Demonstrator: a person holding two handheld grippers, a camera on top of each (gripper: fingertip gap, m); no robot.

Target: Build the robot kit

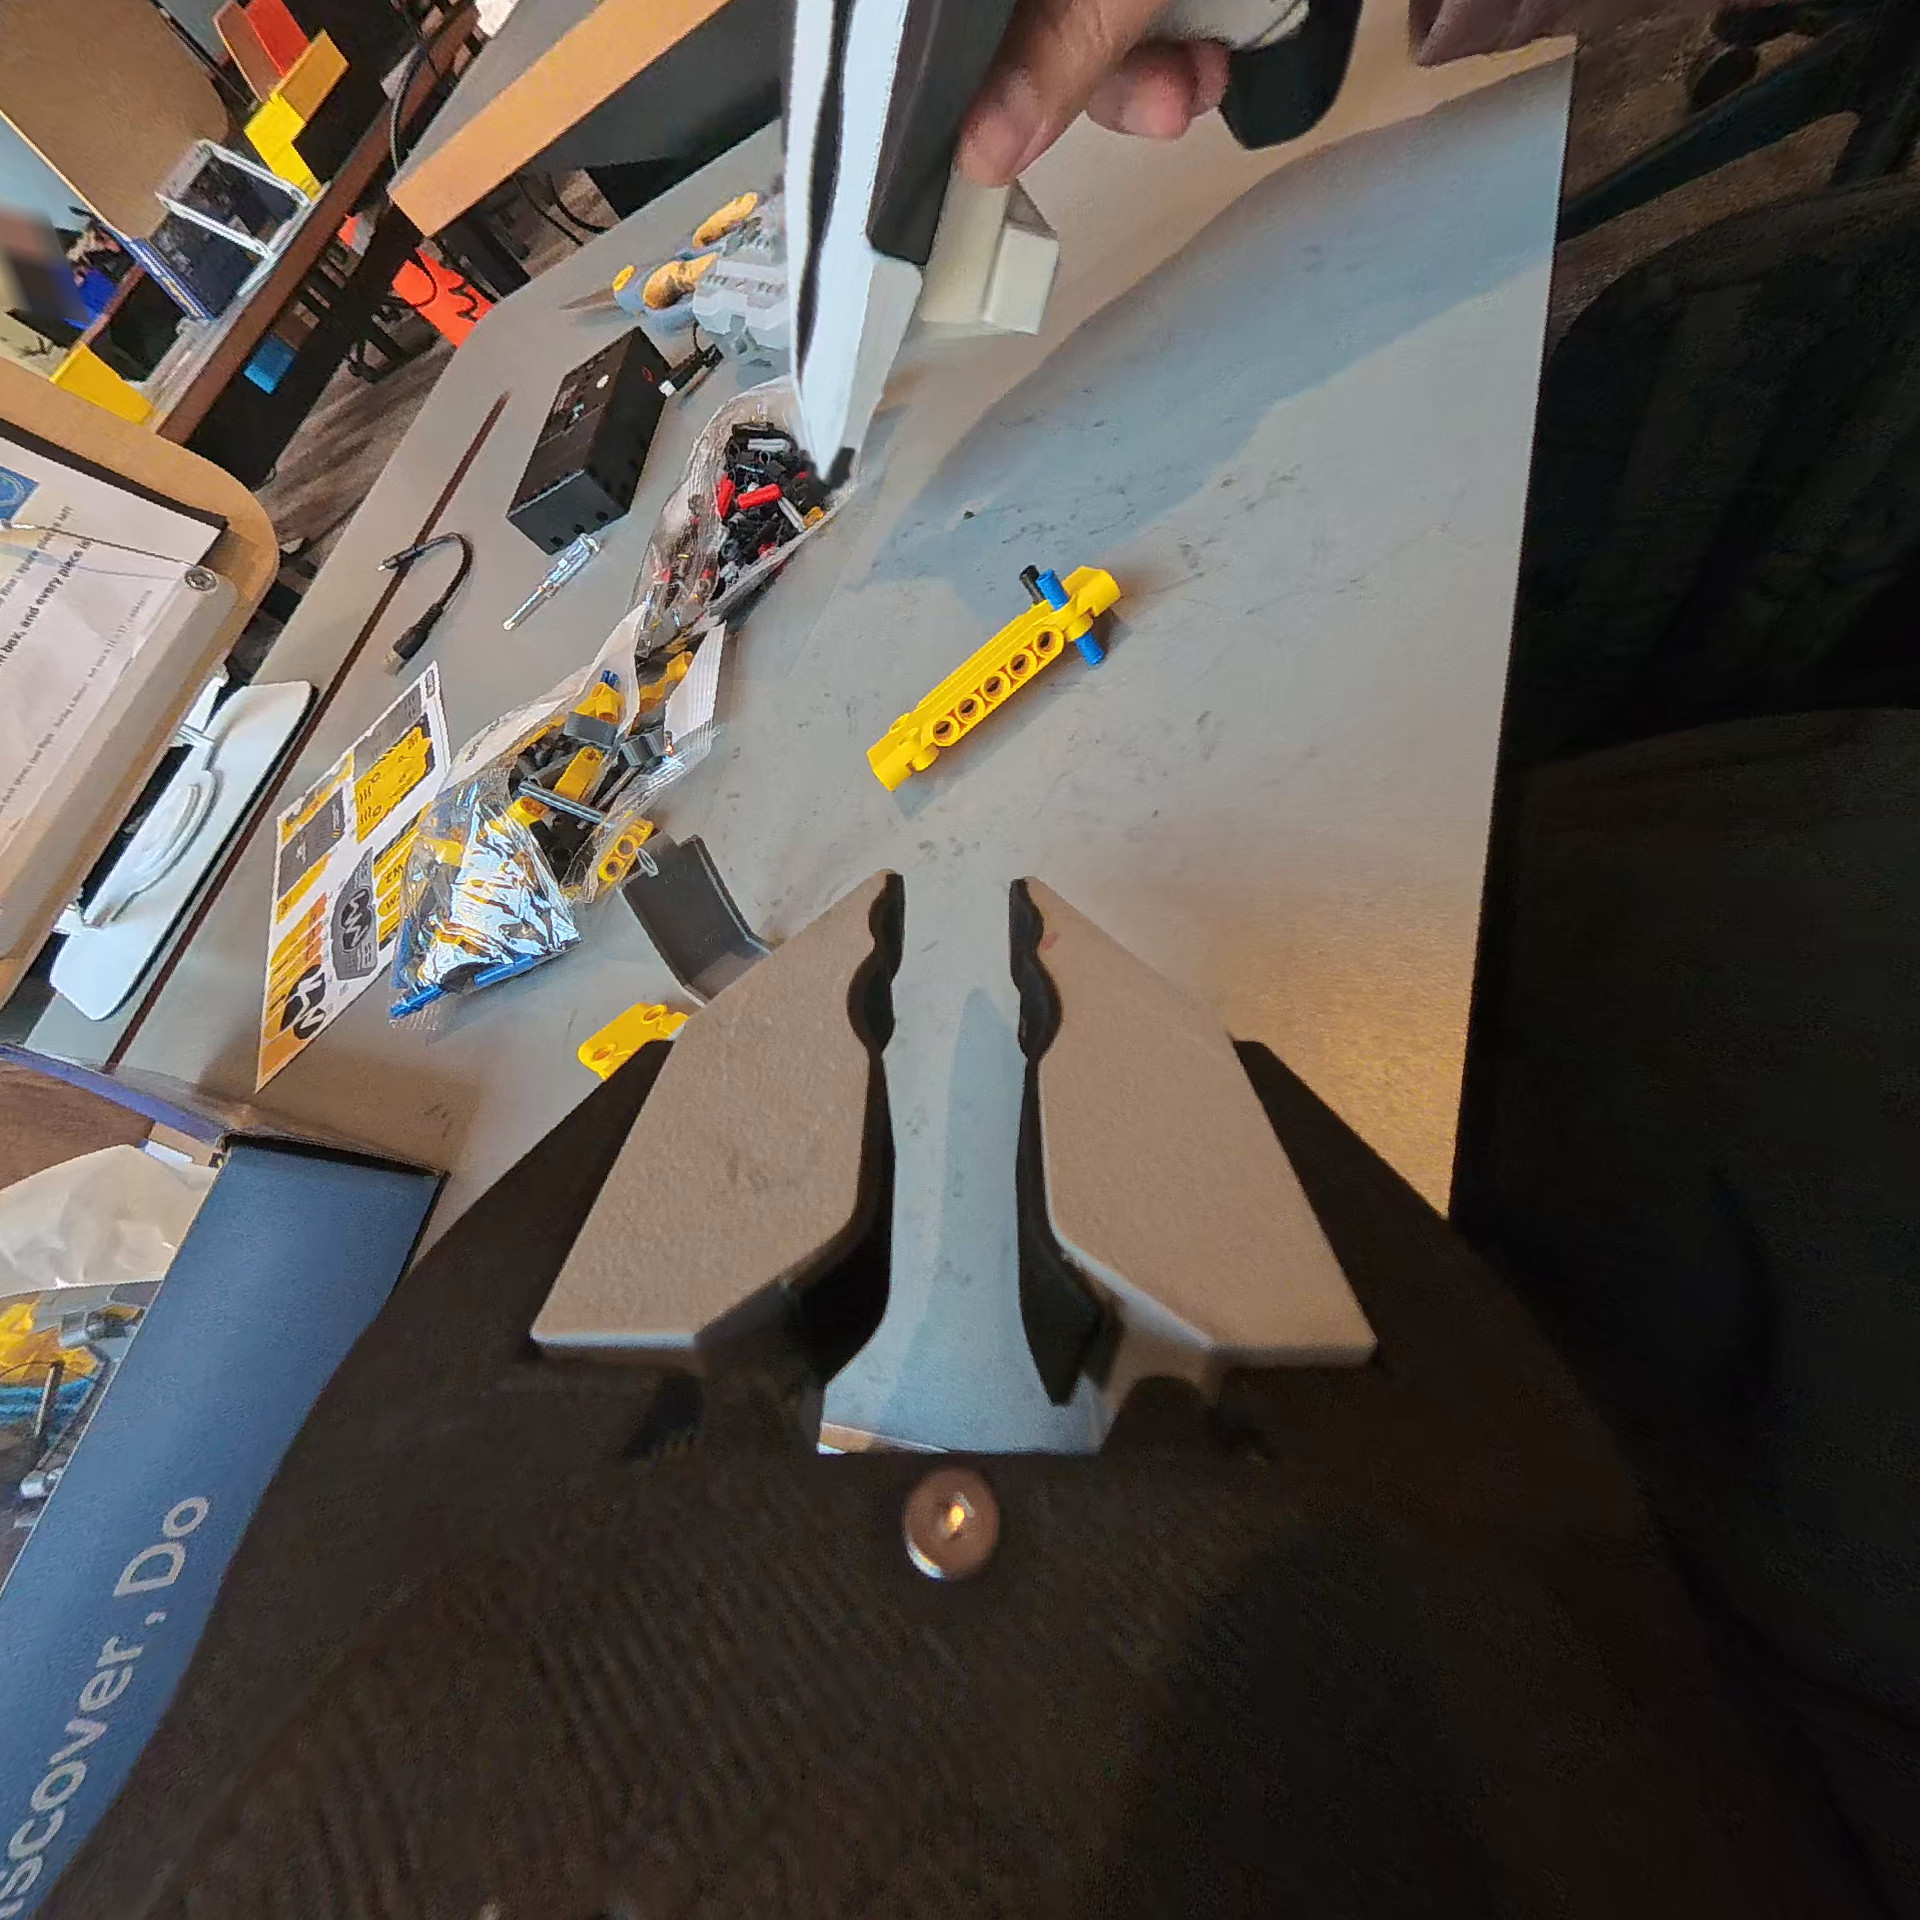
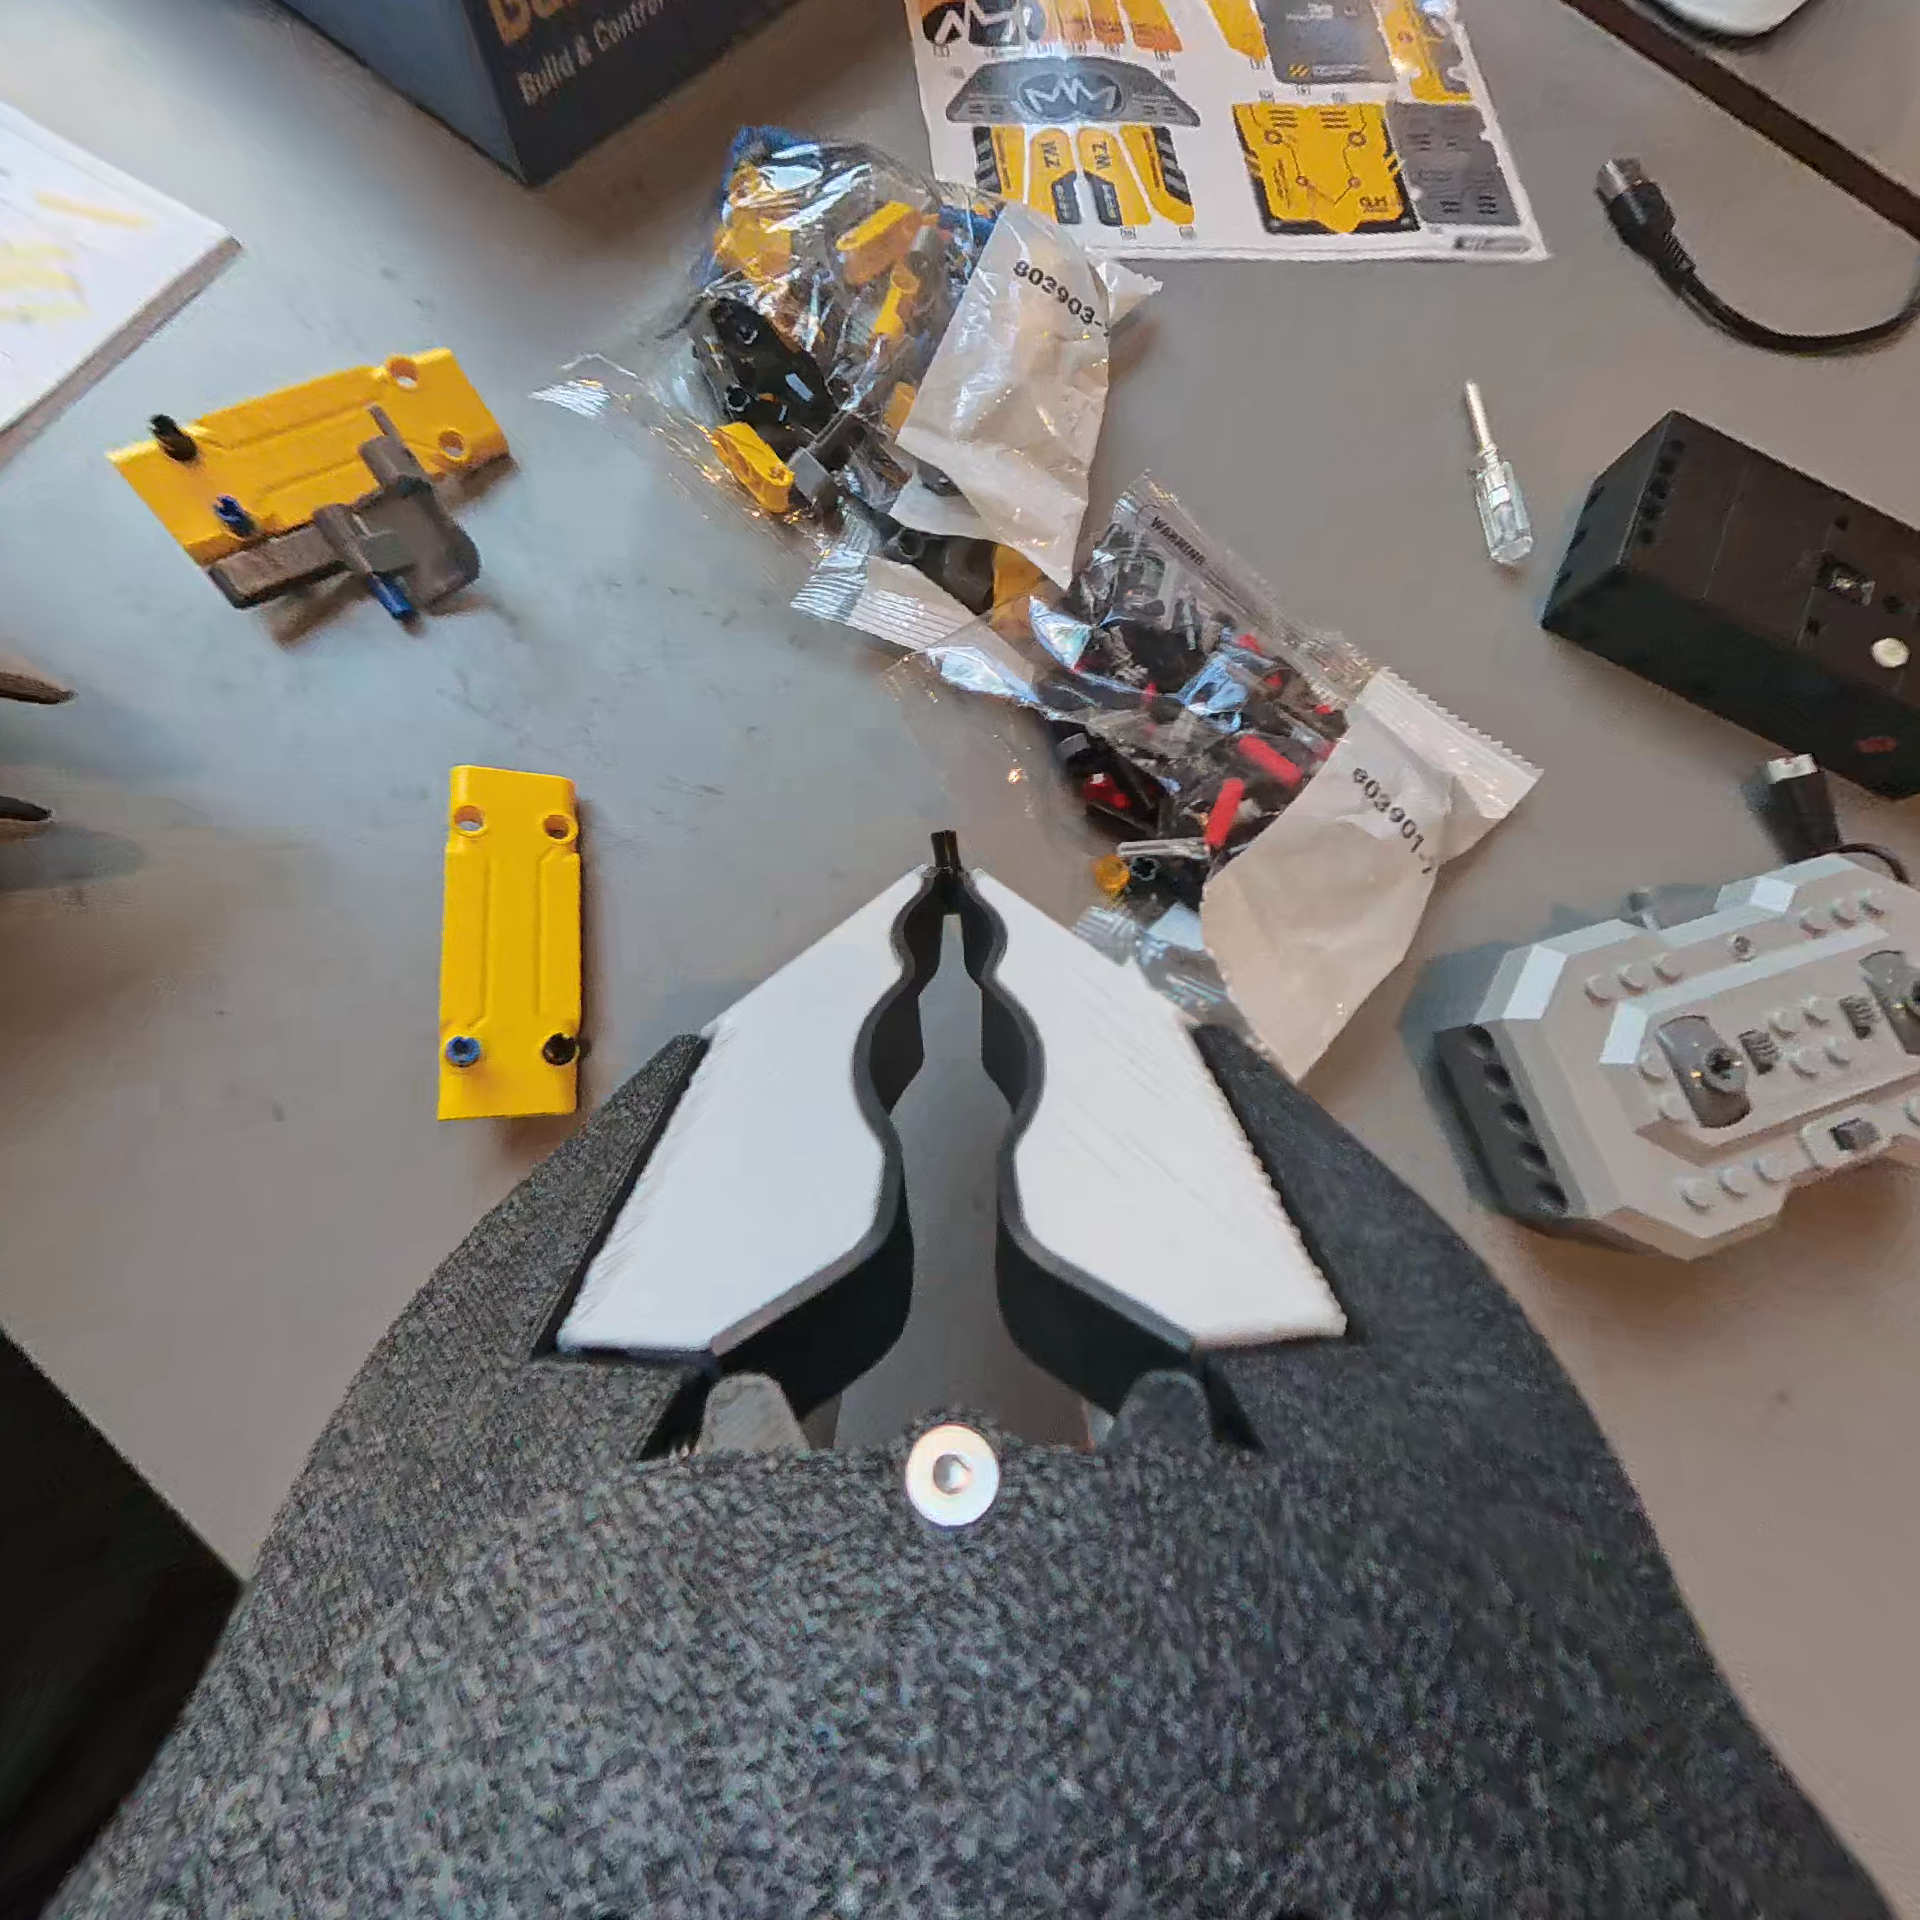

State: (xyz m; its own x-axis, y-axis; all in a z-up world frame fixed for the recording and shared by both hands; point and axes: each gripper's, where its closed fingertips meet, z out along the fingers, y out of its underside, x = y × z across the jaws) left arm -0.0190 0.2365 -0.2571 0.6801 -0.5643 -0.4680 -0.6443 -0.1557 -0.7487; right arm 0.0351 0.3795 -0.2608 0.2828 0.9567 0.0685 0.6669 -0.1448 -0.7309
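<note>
My right gripper (image 2: 943, 883) is shut on a small black pin (image 2: 943, 850) that sticks out past its tips, just above the grey table (image 2: 727, 675). It is beside a clear bag of black and red pins (image 2: 1184, 707). A yellow panel (image 2: 509, 945) with a blue and a black pin in one end lies to its left. The same panel (image 1: 997, 675) lies on the table ahead of my left gripper (image 1: 958, 894), which is open, empty and apart from it. The right gripper (image 1: 831, 457) also shows in the left wrist view, tips down over the pin bag (image 1: 758, 499).
A second yellow panel with a grey piece (image 2: 312, 468) lies far left. Also on the table are a bag of yellow and black parts (image 2: 831, 343), a sticker sheet (image 2: 1226, 125), a black box (image 2: 1745, 603), a grey hub (image 2: 1683, 1070), a small screwdriver (image 2: 1496, 478), a cable (image 2: 1683, 270) and a dark carton (image 1: 187, 1455). The table edge (image 1: 1496, 727) is to the right. The grippers' ends are close to 15 cm from one another.
</note>
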